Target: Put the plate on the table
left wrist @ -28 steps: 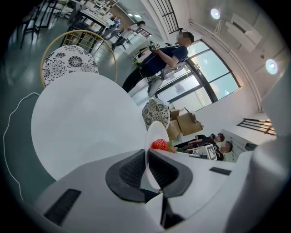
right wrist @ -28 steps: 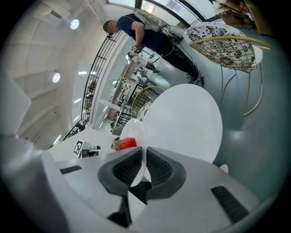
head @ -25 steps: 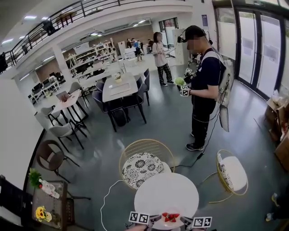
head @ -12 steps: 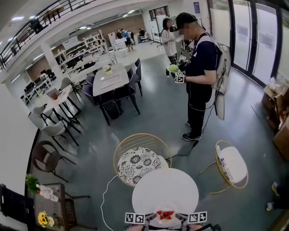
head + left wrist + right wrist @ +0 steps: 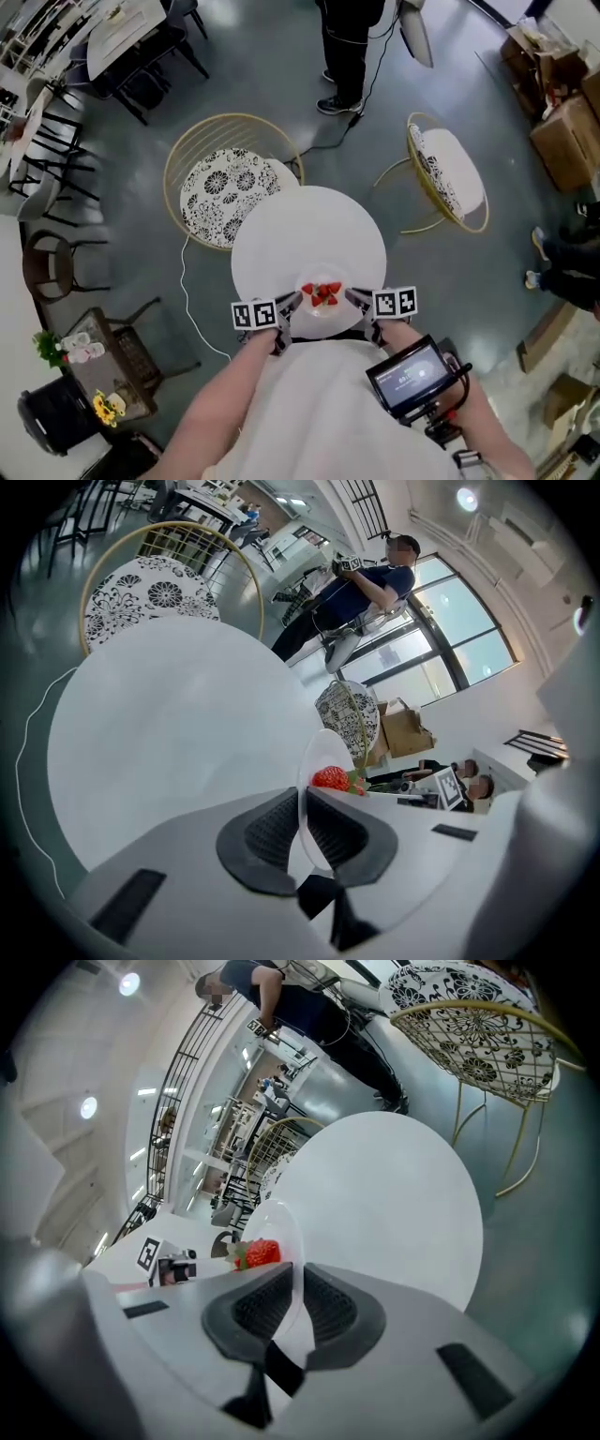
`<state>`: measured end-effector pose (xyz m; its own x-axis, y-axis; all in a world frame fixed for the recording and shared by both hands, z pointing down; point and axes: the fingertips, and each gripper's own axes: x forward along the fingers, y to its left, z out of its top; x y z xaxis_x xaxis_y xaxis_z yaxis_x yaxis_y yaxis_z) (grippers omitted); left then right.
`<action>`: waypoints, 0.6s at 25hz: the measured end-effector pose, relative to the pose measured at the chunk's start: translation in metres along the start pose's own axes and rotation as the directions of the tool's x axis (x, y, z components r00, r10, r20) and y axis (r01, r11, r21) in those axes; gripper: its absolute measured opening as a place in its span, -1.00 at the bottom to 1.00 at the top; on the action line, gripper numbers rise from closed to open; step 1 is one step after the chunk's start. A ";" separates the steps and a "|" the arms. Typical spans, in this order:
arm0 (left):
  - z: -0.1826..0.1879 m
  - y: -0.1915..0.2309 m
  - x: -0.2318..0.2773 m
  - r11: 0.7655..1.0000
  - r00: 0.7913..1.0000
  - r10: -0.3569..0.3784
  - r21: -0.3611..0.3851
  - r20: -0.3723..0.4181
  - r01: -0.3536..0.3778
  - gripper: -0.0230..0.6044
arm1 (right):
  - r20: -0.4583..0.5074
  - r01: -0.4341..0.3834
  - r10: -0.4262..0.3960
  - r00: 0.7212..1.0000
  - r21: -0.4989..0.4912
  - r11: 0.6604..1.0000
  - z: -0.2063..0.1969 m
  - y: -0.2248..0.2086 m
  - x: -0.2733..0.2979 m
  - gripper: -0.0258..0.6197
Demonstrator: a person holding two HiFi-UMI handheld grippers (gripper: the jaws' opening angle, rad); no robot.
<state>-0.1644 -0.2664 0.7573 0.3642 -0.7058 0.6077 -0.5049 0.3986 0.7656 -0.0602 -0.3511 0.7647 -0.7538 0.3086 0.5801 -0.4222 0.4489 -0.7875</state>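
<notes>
A small white plate (image 5: 322,303) carrying strawberries (image 5: 323,293) hangs over the near edge of the round white table (image 5: 300,234). My left gripper (image 5: 291,305) is shut on the plate's left rim and my right gripper (image 5: 354,298) is shut on its right rim. The left gripper view has the plate (image 5: 314,789) edge-on between the black pads, a strawberry (image 5: 330,778) beyond them. In the right gripper view the plate (image 5: 281,1241) is likewise pinched between the pads, with a strawberry (image 5: 262,1252) on it. I cannot tell whether the plate touches the tabletop.
A gold wire chair with a patterned cushion (image 5: 225,192) stands at the table's far left, another (image 5: 448,173) at the far right. A standing person's legs (image 5: 349,56) are beyond the table. Cardboard boxes (image 5: 562,122) sit at the right; a small side table with flowers (image 5: 94,375) is at the left.
The head view has tilted steeply down, so the table now sits mid-frame with my arms showing. Both grippers still hold the plate by its rims over the table's near edge.
</notes>
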 end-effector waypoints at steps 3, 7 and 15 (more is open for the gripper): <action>0.005 0.009 0.013 1.000 0.999 -0.004 0.008 -0.042 0.004 -0.88 | 0.008 0.030 -0.030 1.000 0.021 0.999 0.001 -0.011 0.007 -0.84; 0.002 0.014 0.029 0.999 0.995 0.025 0.038 -0.093 -0.022 -0.88 | 0.017 0.055 -0.056 0.998 0.061 0.997 -0.005 -0.027 0.010 -0.84; 0.005 0.027 0.067 0.994 0.985 0.076 0.095 -0.156 -0.061 -0.88 | 0.054 0.111 -0.118 0.991 0.119 0.987 0.004 -0.066 0.017 -0.84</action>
<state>-0.1576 -0.3062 0.8175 0.4429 -0.5732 0.6894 -0.5981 0.3839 0.7035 -0.0470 -0.3786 0.8257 -0.7247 0.2074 0.6571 -0.5602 0.3779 -0.7372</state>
